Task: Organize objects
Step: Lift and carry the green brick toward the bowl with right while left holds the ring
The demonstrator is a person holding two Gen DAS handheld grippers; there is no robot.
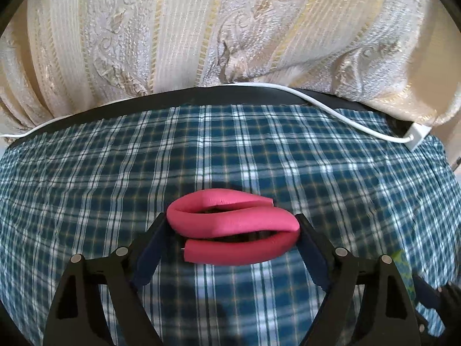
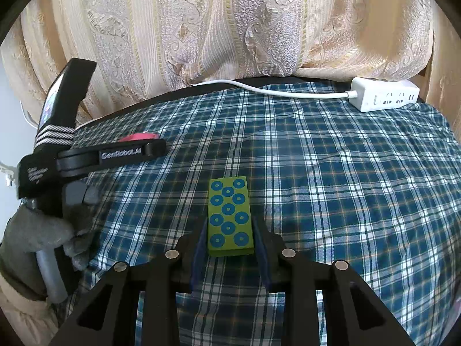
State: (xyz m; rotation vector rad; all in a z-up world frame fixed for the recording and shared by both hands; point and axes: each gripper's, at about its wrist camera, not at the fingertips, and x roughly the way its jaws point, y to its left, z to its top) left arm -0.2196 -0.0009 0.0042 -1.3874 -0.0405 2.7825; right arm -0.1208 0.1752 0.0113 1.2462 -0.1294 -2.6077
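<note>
Left tongs (image 1: 234,232) clamped the folded pink foam roller (image 1: 230,225) across its bends above the plaid-covered table (image 1: 259,150), preventing unfolding, while right tongs (image 2: 230,238) gripped the green dotted block's (image 2: 229,216) long sides.

Both claws (image 1: 233,230) (image 2: 230,236) clamped, low, forward.

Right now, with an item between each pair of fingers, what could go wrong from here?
1. The pink foam tube is folded in the left gripper; it could spring open and slip out.
2. The right gripper holds only the near end of the green dotted block, so it may tilt or pivot when lifted.
3. The plaid cloth is wrinkled, so placed items may sit unevenly.
</note>
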